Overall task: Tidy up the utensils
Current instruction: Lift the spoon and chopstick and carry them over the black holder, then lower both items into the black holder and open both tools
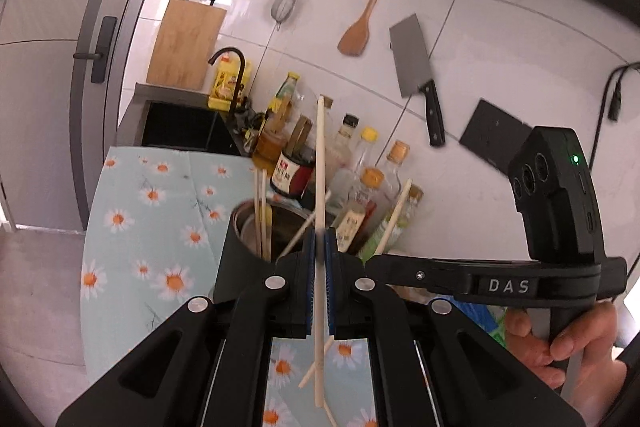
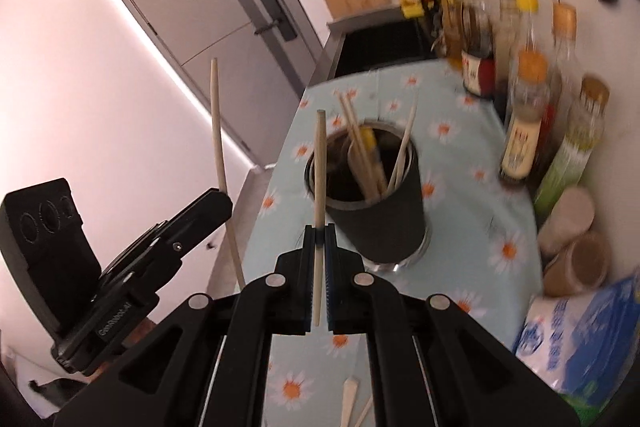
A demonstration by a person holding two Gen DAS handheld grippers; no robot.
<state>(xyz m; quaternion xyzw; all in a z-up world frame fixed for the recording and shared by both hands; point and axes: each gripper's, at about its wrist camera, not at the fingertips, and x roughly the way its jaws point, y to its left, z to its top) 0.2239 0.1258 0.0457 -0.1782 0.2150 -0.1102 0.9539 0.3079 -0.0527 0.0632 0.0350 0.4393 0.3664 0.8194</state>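
Observation:
A black utensil cup (image 2: 384,211) stands on the daisy tablecloth (image 2: 472,231) and holds several wooden chopsticks (image 2: 360,147). It also shows in the left wrist view (image 1: 248,247). My left gripper (image 1: 319,247) is shut on one wooden chopstick (image 1: 320,163), held upright just right of the cup. My right gripper (image 2: 319,239) is shut on another chopstick (image 2: 319,167), upright at the cup's near left rim. The left gripper (image 2: 200,215) and its chopstick (image 2: 218,131) show in the right wrist view, off the counter's left edge. Loose chopsticks (image 1: 316,375) lie on the cloth below.
Sauce and oil bottles (image 2: 524,107) crowd the wall right of the cup. Jars (image 2: 576,259) and a blue-white bag (image 2: 580,331) sit near right. A sink with black tap (image 1: 188,123) lies beyond. A cleaver (image 1: 416,67) and a spatula (image 1: 360,23) hang on the tiled wall.

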